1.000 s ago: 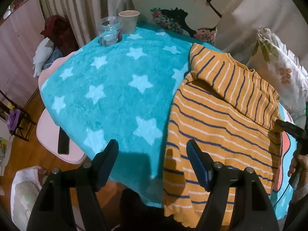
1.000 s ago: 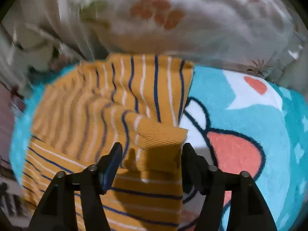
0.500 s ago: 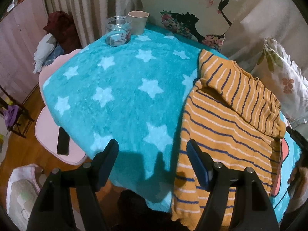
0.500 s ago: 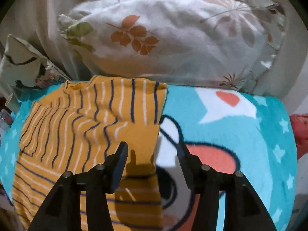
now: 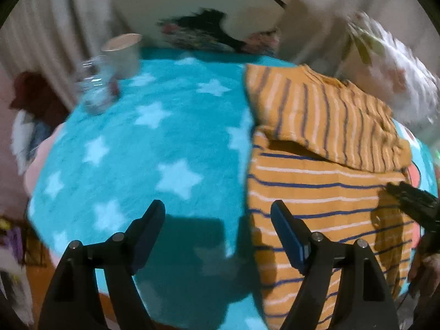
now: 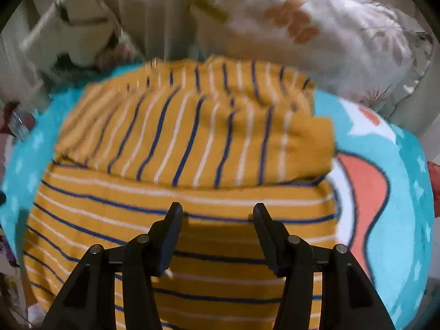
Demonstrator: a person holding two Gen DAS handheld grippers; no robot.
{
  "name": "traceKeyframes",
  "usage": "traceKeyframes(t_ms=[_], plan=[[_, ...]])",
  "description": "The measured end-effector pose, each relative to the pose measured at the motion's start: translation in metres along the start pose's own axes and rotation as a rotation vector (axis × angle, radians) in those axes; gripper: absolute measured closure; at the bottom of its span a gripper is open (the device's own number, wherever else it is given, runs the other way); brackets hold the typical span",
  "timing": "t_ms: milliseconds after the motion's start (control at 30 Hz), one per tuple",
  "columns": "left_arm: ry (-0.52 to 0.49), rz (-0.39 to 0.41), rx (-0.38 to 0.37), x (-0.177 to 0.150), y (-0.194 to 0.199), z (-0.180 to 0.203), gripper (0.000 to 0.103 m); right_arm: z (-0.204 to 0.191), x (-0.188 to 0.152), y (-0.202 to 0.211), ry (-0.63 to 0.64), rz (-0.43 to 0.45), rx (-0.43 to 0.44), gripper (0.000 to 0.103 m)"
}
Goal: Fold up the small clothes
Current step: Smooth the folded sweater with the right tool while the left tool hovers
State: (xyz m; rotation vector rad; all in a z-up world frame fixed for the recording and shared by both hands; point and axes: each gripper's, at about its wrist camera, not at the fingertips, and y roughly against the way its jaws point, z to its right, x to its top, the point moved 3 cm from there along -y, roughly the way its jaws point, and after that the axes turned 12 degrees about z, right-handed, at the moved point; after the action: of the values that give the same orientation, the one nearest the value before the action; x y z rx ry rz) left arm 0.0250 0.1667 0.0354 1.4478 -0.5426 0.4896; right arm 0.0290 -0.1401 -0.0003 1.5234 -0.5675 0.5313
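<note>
An orange sweater with blue and white stripes lies on a teal star blanket, with its sleeves folded across the upper body. It fills the right wrist view. My left gripper is open and empty above the blanket, by the sweater's left edge. My right gripper is open and empty, low over the sweater's lower body; it also shows at the right edge of the left wrist view.
A glass jar and a paper cup stand at the blanket's far left. A printed cushion and a floral pillow lean behind the table. The blanket's cartoon print lies right of the sweater.
The right gripper let go of the sleeve cuff, which now lies folded on the sweater, and drew back over the lower body. The left gripper moved forward and lower toward the sweater's left edge.
</note>
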Motion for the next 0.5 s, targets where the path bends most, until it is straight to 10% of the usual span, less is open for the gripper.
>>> traceKeyframes(t_ms=[267, 500], plan=[[-0.119, -0.089, -0.218, -0.029, -0.039, 0.044, 0.025, -0.017, -0.023, -0.021, -0.065, -0.145, -0.077, 0.024], [-0.215, -0.112, -0.210, -0.048, -0.059, 0.038, 0.020, -0.012, -0.029, -0.033, -0.132, -0.192, -0.085, 0.000]])
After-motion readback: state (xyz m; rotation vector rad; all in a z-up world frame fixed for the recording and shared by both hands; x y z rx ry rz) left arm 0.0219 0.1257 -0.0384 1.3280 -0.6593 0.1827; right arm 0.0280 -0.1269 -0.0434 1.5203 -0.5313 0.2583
